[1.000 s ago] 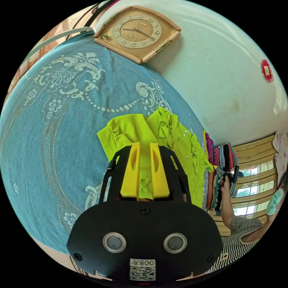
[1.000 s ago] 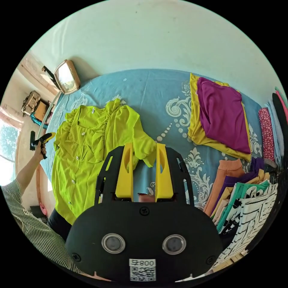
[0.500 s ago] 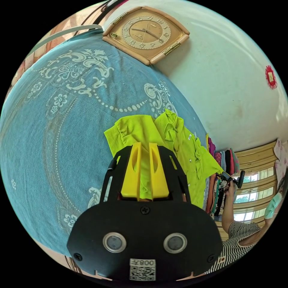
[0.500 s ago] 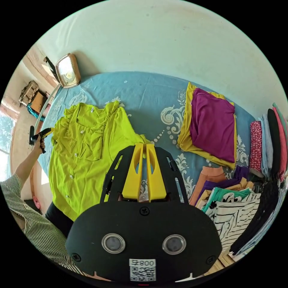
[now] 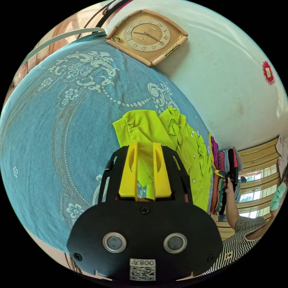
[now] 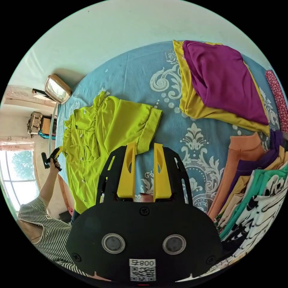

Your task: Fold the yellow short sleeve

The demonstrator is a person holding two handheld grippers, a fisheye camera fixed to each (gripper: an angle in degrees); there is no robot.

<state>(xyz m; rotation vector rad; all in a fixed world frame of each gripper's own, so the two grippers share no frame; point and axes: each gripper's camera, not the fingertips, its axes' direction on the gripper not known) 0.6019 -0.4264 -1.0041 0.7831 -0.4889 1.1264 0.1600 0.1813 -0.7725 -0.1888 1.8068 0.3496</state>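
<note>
Across the middle of the left gripper view the yellow-green short-sleeved blouse [image 5: 180, 141] lay flat on the blue patterned bedspread [image 5: 60, 126], spread out front up, likely so its sleeves could be turned in first. At lower centre the left gripper [image 5: 145, 150] had its jaws parted with the near sleeve's cloth lying between them; whether they pressed on it I could not tell, since the jaws hid the sleeve's lower edge. At centre left of the right gripper view, the right gripper [image 6: 143, 150] stood spread, its tips just short of the other sleeve's ribbed cuff [image 6: 149, 129] and holding nothing. A magenta garment [image 6: 225, 81] lay folded on a mustard one [image 6: 195, 105] at upper right, well apart from the blouse, seemingly a finished pile. More folded clothes [image 6: 255, 192] were cut off at the right edge. A clock [image 5: 147, 34] leaned on the wall at the top of the left gripper view
</note>
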